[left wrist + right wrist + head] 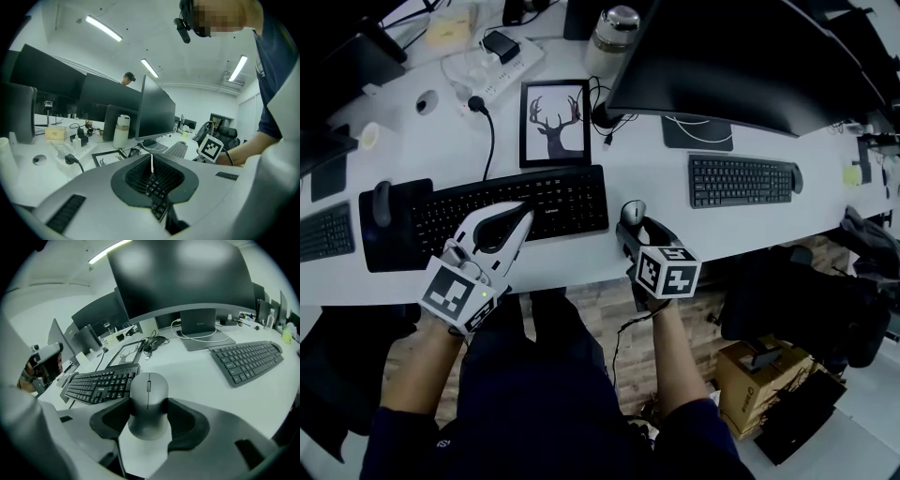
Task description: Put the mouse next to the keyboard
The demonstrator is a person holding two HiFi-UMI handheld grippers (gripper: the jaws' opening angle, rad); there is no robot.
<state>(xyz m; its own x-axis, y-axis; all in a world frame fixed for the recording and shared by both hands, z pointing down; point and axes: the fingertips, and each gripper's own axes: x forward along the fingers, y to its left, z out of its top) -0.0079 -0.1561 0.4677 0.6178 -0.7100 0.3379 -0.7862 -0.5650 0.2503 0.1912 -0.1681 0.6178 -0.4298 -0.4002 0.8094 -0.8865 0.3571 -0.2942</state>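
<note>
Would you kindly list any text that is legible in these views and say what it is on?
"Lenovo": small white logo on the black full-size keyboard, barely legible.
Key legends on it and the grey compact keyboard: too small.
The grey mouse in the right tongs: no print seen.

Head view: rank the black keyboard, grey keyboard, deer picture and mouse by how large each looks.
1. black keyboard, clearly largest.
2. grey keyboard and deer picture: about alike, so not ranked against each other.
3. mouse, smallest.

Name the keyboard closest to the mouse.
The black keyboard beneath the left gripper, just left of the mouse; the smaller grey keyboard lies farther right.
</note>
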